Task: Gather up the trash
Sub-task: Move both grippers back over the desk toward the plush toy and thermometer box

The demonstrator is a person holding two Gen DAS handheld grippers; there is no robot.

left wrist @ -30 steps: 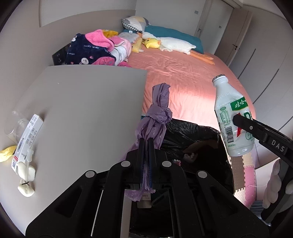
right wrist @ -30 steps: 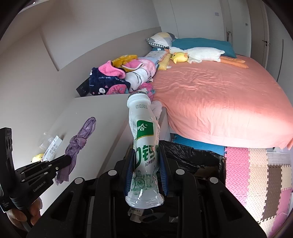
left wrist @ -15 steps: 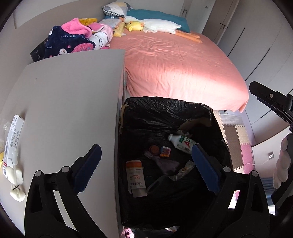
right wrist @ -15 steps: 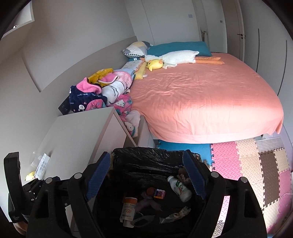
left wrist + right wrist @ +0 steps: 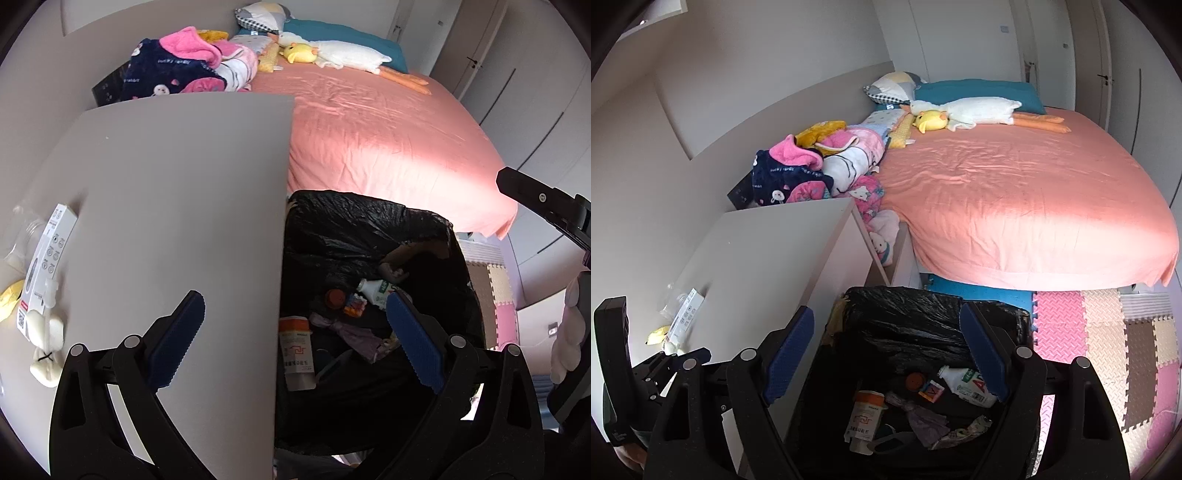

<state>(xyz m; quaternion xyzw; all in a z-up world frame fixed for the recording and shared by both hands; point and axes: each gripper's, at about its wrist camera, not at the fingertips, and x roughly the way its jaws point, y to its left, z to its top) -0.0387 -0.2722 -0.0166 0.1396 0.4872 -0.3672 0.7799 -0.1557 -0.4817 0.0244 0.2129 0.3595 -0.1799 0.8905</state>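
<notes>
Both the left gripper (image 5: 295,321) and right gripper (image 5: 886,350) hang spread wide and empty above the black-lined bin (image 5: 923,306). Inside the bin lie a white bottle (image 5: 967,384) and a purple bag (image 5: 923,417).

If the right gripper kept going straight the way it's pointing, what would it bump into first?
Probably the trash in the black-lined bin: the open right gripper aims into its mouth, toward the crumpled purple bag. Depth is hard to judge.
</notes>
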